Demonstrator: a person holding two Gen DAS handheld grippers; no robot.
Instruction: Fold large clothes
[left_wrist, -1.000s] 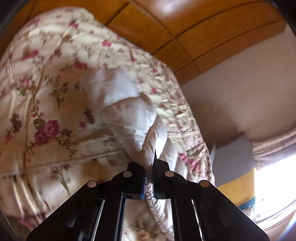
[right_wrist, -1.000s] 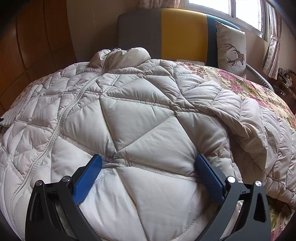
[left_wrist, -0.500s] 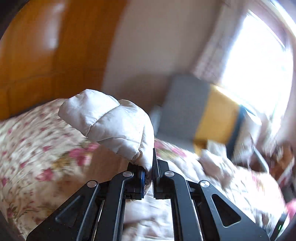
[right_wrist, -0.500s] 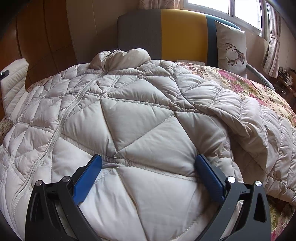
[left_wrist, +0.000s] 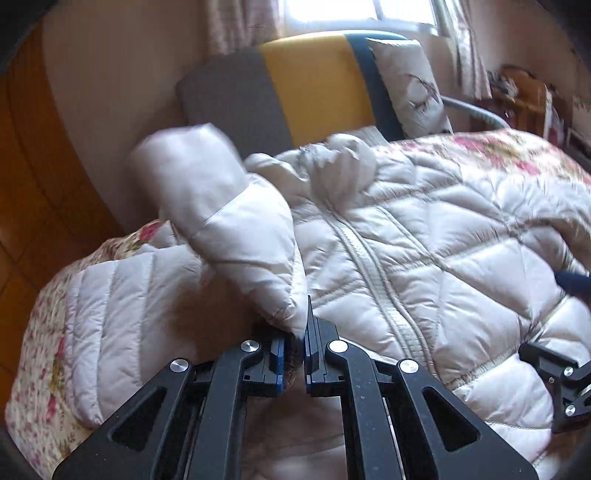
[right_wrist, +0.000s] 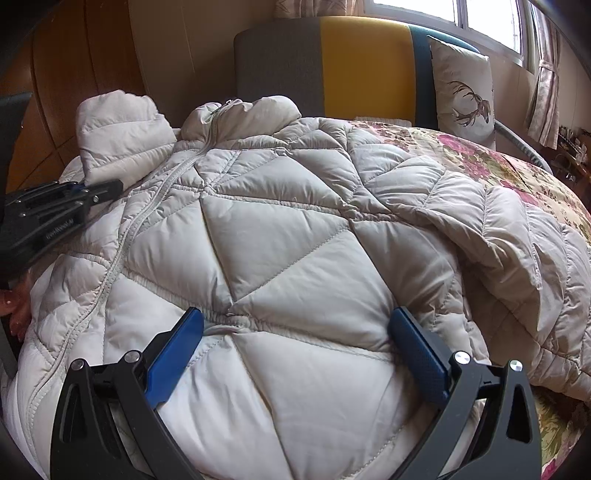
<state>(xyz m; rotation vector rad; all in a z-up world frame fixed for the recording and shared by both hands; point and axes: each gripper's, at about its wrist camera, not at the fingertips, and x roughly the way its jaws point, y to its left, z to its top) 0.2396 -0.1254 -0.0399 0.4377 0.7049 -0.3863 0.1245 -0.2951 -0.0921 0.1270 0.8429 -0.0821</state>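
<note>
A pale grey quilted puffer jacket (right_wrist: 295, 229) lies zipped, front up, on a floral bedspread (right_wrist: 498, 166). My left gripper (left_wrist: 294, 332) is shut on the cuff of the jacket's sleeve (left_wrist: 236, 236) and holds it lifted over the jacket's left side; it also shows at the left edge of the right wrist view (right_wrist: 92, 192), with the sleeve (right_wrist: 118, 136) standing up. My right gripper (right_wrist: 295, 332) is open, its blue pads resting wide apart on the jacket's lower front; it shows at the right edge of the left wrist view (left_wrist: 561, 362). The other sleeve (right_wrist: 498, 251) lies folded on the right.
A grey, yellow and blue headboard (right_wrist: 351, 66) stands behind the jacket, with a deer-print pillow (right_wrist: 465, 92) beside it. Wood panelling (right_wrist: 74, 66) is on the left, a window (right_wrist: 480, 14) and curtain (right_wrist: 543, 99) on the right.
My left gripper has swung up and round with the sleeve cuff, from over the bedspread's side to above the jacket's left side. The right gripper has stayed still.
</note>
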